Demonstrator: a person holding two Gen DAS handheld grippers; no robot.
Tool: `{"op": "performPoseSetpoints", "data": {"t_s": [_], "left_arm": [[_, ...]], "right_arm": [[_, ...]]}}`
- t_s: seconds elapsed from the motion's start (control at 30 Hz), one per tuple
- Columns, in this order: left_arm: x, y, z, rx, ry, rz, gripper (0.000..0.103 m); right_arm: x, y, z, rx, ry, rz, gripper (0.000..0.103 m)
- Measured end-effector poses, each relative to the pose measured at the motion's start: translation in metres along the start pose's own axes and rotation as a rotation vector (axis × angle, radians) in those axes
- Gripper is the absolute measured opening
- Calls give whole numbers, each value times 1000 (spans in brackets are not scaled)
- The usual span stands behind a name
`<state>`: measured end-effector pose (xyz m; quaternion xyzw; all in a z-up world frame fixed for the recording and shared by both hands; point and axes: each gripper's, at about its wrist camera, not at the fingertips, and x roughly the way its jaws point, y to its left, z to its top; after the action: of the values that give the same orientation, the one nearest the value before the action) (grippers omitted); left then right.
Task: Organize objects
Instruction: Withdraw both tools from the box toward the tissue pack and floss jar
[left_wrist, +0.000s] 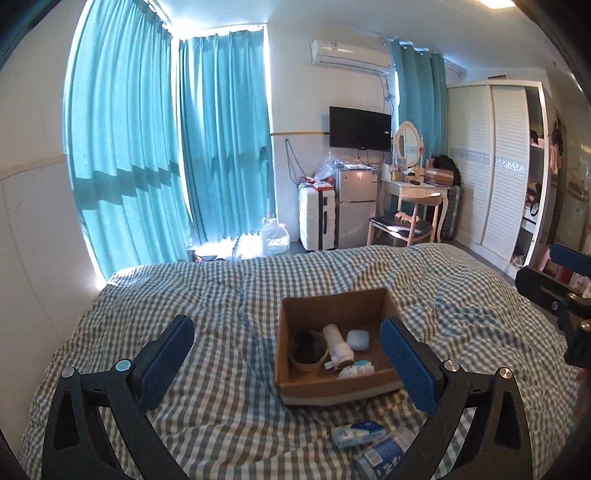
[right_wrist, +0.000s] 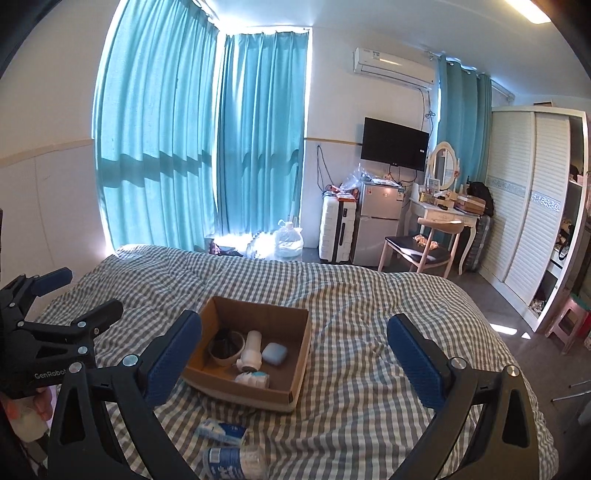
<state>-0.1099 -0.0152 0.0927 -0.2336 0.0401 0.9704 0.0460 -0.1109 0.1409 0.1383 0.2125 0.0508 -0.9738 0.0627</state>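
Observation:
An open cardboard box (left_wrist: 332, 306) (right_wrist: 258, 314) sits on the checked bed cover. In it lie a round bowl with a dark inside (left_wrist: 308, 349) (right_wrist: 226, 345), a white cylinder (left_wrist: 338, 345) (right_wrist: 251, 350), a light blue case (left_wrist: 358, 339) (right_wrist: 274, 353) and a tissue packet (left_wrist: 356, 369) (right_wrist: 253, 379). Nearer me on the cover lie another tissue packet (left_wrist: 356, 434) (right_wrist: 221, 432) and a plastic water bottle (left_wrist: 384, 456) (right_wrist: 234, 461). My left gripper (left_wrist: 291, 360) (right_wrist: 85, 291) and right gripper (right_wrist: 295, 363) (left_wrist: 550, 269) both hover above the bed, wide open and holding nothing.
The bed (left_wrist: 221, 295) fills the near ground. Beyond its foot stand a water jug (left_wrist: 275, 238), a white suitcase (left_wrist: 317, 218), a small fridge (left_wrist: 356, 206), a chair (left_wrist: 402, 225), a dressing table (left_wrist: 417, 184) and a wardrobe (left_wrist: 491, 166). Blue curtains (left_wrist: 147, 147) hang on the left.

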Motion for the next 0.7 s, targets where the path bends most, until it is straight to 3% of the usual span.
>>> {"op": "performPoseSetpoints", "data": {"t_s": [0.23, 0.33, 0.47, 0.7], "left_arm": [[-18, 2, -47, 0, 19, 11, 103], [-17, 5, -75, -55, 42, 19, 103], [5, 4, -119, -78, 145, 25, 103], [36, -13, -175, 4, 272, 42, 103]], "right_arm": [[-15, 22, -56, -46, 43, 29, 101], [-7, 30, -84, -42, 83, 46, 101], [13, 43, -135, -31, 173, 101, 101], [59, 56, -193, -35, 302, 140, 101]]}}
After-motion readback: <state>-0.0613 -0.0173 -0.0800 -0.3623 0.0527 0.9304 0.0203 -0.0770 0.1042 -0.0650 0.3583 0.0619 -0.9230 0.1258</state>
